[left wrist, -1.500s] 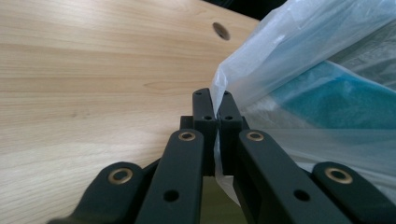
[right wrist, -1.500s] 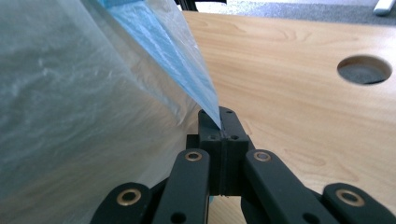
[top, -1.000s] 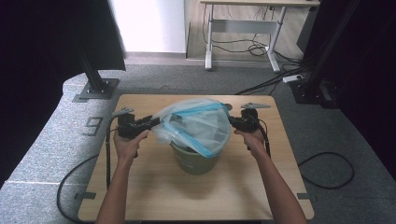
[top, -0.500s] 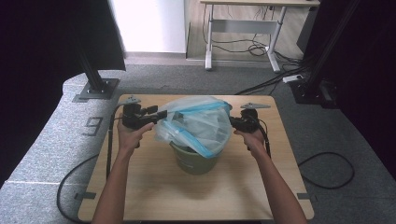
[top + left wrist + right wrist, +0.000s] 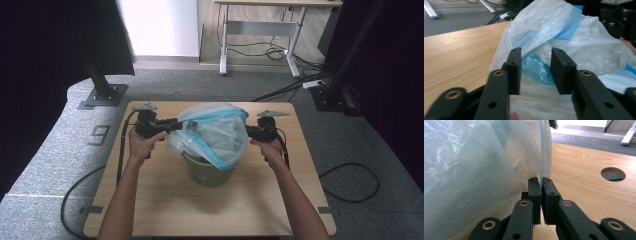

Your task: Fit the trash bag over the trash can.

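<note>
One plastic bag [image 5: 215,132] stretches left-right, mouth toward the person.

1 plastic bag [image 5: 215,131], 1 green bin [image 5: 209,171], 1 bench [image 5: 165,200], 2 tongs: left [image 5: 176,124], right [image 5: 248,131]; 2 hands.

Translucent white plastic bag with blue edge [image 5: 215,132] hides the rim and inside of the olive-green round bucket [image 5: 210,172].

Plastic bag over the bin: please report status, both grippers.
Right gripper shut on plastic bag edge. Left gripper jaws just closing, bag film between, pads not pressing. Bag drapes over green bin. Nothing in the way.
</note>
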Action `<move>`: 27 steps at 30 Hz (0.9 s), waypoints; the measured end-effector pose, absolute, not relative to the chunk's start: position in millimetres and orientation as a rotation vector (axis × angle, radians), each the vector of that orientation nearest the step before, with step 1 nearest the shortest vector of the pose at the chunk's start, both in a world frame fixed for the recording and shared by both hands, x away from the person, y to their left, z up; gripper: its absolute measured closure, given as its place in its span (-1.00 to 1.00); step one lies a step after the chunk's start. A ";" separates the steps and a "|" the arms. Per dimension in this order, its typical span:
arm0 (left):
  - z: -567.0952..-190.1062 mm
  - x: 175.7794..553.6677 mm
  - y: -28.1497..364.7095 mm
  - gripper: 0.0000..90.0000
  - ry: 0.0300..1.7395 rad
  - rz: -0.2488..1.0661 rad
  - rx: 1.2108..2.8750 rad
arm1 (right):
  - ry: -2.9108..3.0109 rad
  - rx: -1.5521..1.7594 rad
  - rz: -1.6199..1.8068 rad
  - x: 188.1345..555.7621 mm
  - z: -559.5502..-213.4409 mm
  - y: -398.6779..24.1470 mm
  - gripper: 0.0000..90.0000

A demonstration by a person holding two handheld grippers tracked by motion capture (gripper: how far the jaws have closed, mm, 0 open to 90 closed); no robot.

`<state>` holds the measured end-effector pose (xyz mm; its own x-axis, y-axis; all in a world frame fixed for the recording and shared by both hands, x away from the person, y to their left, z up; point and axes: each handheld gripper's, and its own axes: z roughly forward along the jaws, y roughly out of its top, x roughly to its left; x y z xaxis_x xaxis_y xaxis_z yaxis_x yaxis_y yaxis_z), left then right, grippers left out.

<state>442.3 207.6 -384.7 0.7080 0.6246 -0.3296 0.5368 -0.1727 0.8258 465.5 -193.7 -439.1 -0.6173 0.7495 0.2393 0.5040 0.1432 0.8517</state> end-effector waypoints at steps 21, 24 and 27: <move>-349.4 434.4 185.2 0.15 0.806 0.282 1.890 | 2.175 1.222 1.480 463.7 -437.4 -196.1 0.89; -346.7 439.6 175.4 -0.03 0.801 0.302 1.940 | 2.178 1.219 1.479 463.5 -437.4 -195.2 0.89; -348.3 448.4 166.3 -0.18 0.807 0.298 1.997 | 2.178 1.220 1.481 463.5 -437.5 -195.0 0.89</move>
<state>448.4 166.3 -348.3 0.7547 0.6471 -0.1079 0.4211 -0.3517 0.8361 463.5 -195.0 -437.5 -0.6231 0.7427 0.2453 0.5011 0.1382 0.8543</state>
